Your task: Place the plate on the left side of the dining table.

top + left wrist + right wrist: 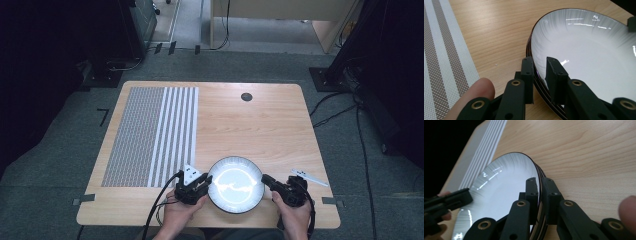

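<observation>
The plate (235, 184) sits at the near edge of the worktop (260, 125), just ahead of me, white and glossy inside with a dark ribbed rim, and I have it from both sides at once. My left tongs (201, 183) come in at its nine o'clock; in the left gripper view (539, 75) one jaw stands outside the rim and the other inside over the white bowl, the rim running between them, closed down to about the rim's thickness though I cannot be sure the pads are pressing. My right tongs (267, 180) meet it at three o'clock, and in the right gripper view (539, 188) the jaws are nearly together with the rim's edge pinched between them. I judge this pairing is for balance: a wide, shallow dish gripped at one edge alone would tip, so opposite holds keep it level for a lift. Whether it rests on the wood or is just off it I cannot tell. A small white strip (310, 176) lies just beyond my right hand (295, 215) at about two o'clock. Farther off, from ten to eleven o'clock, the striped placemat (150, 135) lies flat and bare, a likely landing spot. At twelve o'clock, far back, is a dark cable port (246, 97).
</observation>
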